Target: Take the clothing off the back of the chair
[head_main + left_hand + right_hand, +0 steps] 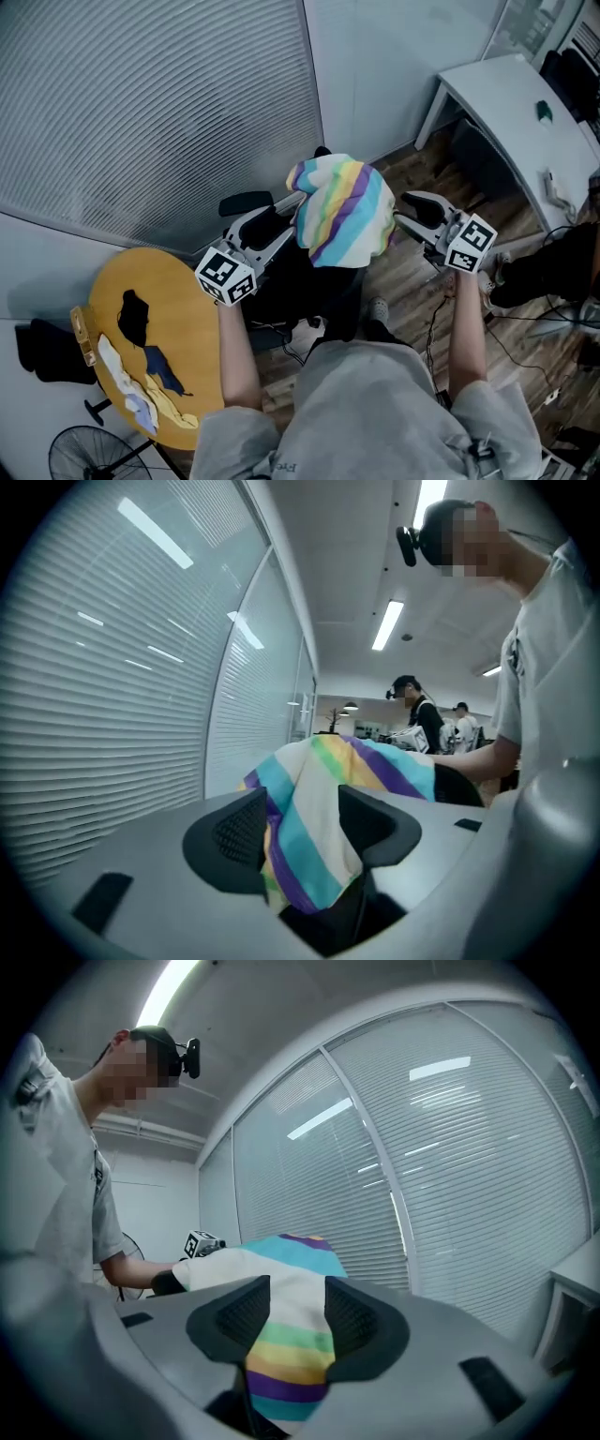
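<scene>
**Clerk:** Item one, the clothing?

**Checker:** The clothing [343,211], striped in white, turquoise, yellow, green and purple, is sitting bunched on top of the back of the black chair [305,281]. It is covering the top of the back and lying between the two tools.

**Clerk:** Item two, the left tool?

**Checker:** The left tool [300,822] is reaching in at the left side of the clothing. Its jaws are standing apart. A fold of the stripes is filling the gap between the two dark pads, which are standing open round it rather than pinching it.

**Clerk:** Item three, the right tool?

**Checker:** The right tool [295,1312] is coming in from the opposite side, pointing roughly level. Its jaws are likewise parted, with striped cloth lying between the pads and hanging below them. It is open round the cloth, not clamping it.

**Clerk:** Item four, the surroundings?

**Checker:**
- A round yellow bench [192,300] is standing at the left, carrying loose cloths [134,317] in dark, white and yellow.
- A fan [89,455] is standing at the lower left corner.
- A white bench [506,94] is standing at the upper right.
- Closed blinds [141,103] are running behind the chair.
- A wooden floor [412,291] is showing beneath it.

**Clerk:** Anyone else?

**Checker:** A second person [422,719] is standing far back in the left gripper view.
</scene>
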`<state>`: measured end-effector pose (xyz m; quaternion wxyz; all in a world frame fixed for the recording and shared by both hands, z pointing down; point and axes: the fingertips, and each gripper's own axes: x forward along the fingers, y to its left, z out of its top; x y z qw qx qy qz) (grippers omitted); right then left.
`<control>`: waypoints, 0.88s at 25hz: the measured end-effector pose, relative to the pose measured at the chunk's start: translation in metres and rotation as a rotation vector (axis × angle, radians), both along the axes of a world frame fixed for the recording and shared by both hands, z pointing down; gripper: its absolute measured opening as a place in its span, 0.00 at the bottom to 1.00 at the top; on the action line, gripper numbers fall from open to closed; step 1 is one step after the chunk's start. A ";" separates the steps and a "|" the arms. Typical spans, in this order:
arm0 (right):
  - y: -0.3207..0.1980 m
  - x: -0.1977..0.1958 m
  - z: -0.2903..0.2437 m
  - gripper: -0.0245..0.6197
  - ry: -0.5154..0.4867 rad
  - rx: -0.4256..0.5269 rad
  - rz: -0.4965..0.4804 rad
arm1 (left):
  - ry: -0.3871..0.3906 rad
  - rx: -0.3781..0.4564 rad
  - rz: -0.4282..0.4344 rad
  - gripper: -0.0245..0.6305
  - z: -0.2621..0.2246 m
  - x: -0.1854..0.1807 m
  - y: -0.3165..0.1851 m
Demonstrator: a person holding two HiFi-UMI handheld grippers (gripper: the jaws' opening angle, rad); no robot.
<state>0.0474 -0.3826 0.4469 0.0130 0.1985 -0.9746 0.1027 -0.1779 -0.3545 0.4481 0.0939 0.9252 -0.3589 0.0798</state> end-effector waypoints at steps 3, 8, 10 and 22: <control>0.008 -0.005 -0.001 0.41 -0.017 -0.030 -0.117 | 0.064 0.032 0.173 0.52 -0.008 0.015 0.014; 0.026 -0.021 0.007 0.60 0.053 -0.045 -0.282 | 0.112 0.004 0.391 0.55 -0.008 0.032 0.018; 0.025 -0.026 0.019 0.64 0.111 -0.051 -0.300 | 0.082 -0.034 0.473 0.56 0.001 0.043 0.018; -0.009 -0.036 0.056 0.66 0.127 -0.156 -0.234 | -0.019 -0.102 0.570 0.66 0.036 0.078 -0.026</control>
